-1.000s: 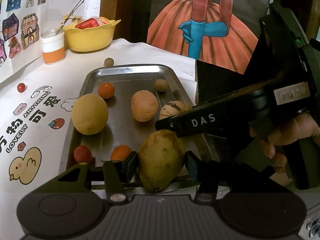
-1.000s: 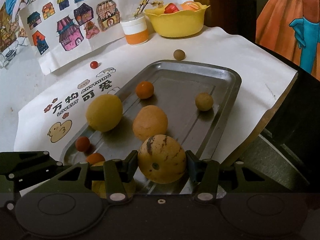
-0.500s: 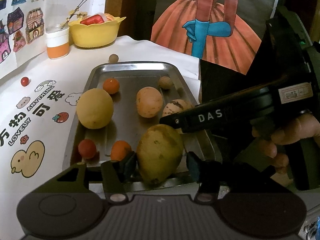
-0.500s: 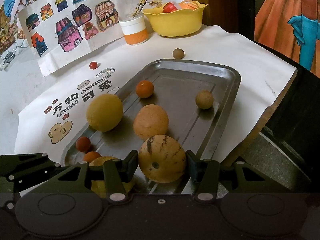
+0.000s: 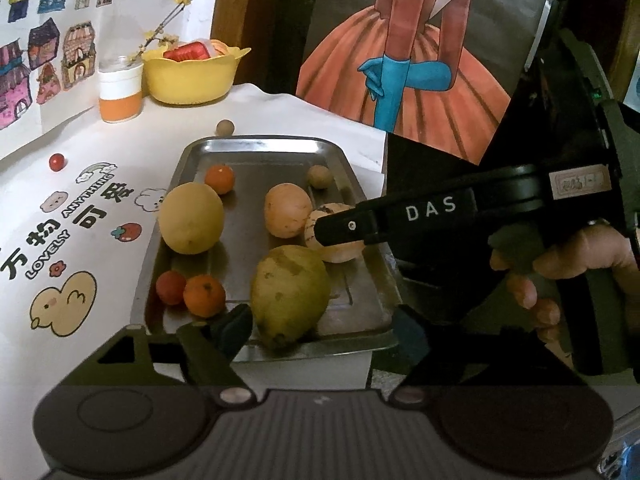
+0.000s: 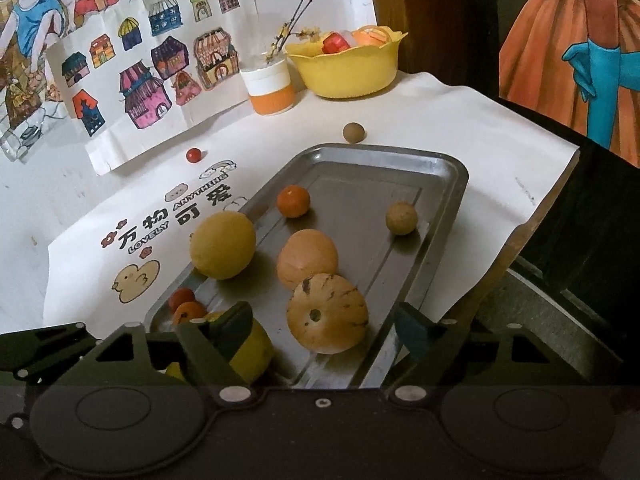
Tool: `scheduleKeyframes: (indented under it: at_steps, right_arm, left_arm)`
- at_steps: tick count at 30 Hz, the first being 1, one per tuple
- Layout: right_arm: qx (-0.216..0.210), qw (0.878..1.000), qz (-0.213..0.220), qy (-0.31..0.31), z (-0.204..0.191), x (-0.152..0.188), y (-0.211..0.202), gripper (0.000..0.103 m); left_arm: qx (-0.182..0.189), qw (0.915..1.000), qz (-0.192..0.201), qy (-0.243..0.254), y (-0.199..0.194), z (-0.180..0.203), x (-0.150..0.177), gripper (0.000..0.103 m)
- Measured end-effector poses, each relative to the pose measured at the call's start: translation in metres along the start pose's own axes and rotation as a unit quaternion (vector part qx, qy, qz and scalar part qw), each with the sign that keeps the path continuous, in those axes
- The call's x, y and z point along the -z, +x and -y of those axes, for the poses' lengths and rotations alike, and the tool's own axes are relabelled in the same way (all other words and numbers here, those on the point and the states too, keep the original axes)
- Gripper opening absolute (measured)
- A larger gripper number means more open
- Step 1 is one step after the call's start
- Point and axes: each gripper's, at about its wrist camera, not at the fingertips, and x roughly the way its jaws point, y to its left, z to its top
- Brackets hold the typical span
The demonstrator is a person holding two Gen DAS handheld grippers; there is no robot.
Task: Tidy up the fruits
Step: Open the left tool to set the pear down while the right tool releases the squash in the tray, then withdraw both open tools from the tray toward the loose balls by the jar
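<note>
A steel tray (image 5: 260,146) (image 6: 384,151) holds several fruits. A green-yellow pear (image 5: 290,296) lies at its near end between the spread fingers of my left gripper (image 5: 324,332), which is open and not touching it. A tan striped melon (image 6: 327,312) (image 5: 340,248) rests on the tray just ahead of my right gripper (image 6: 324,324), also open. In the right wrist view the pear (image 6: 252,348) shows behind the gripper's left finger. Farther back sit a big yellow fruit (image 5: 191,218) (image 6: 223,245), a pale orange fruit (image 5: 287,210) (image 6: 307,259), a small orange (image 5: 219,178) and a tan ball (image 5: 320,176).
A yellow bowl (image 5: 192,74) (image 6: 344,68) of fruit and an orange-white cup (image 5: 120,94) stand at the back. A loose tan ball (image 6: 353,133) and a red ball (image 6: 193,155) lie on the white cloth. The table edge drops off to the right. A hand (image 5: 580,256) holds the right gripper.
Both grippers have opened. The left let go of the pear and the right let go of the striped melon; both fruits now rest on the tray.
</note>
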Motion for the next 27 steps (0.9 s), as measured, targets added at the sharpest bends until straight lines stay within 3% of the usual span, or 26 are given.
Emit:
scheduleKeyframes:
  at_steps: [13, 27]
  right_arm:
    - [0.009, 0.999, 0.020, -0.034, -0.015, 0.005, -0.040, 0.102]
    - [0.015, 0.995, -0.011, -0.099, -0.065, 0.027, -0.064, 0.102]
  left_arm:
    - [-0.023, 0.9993, 0.022, -0.019, -0.039, -0.016, 0.010, 0.098]
    - [-0.060, 0.9968, 0.035, -0.040, -0.069, -0.040, 0.020, 0.102]
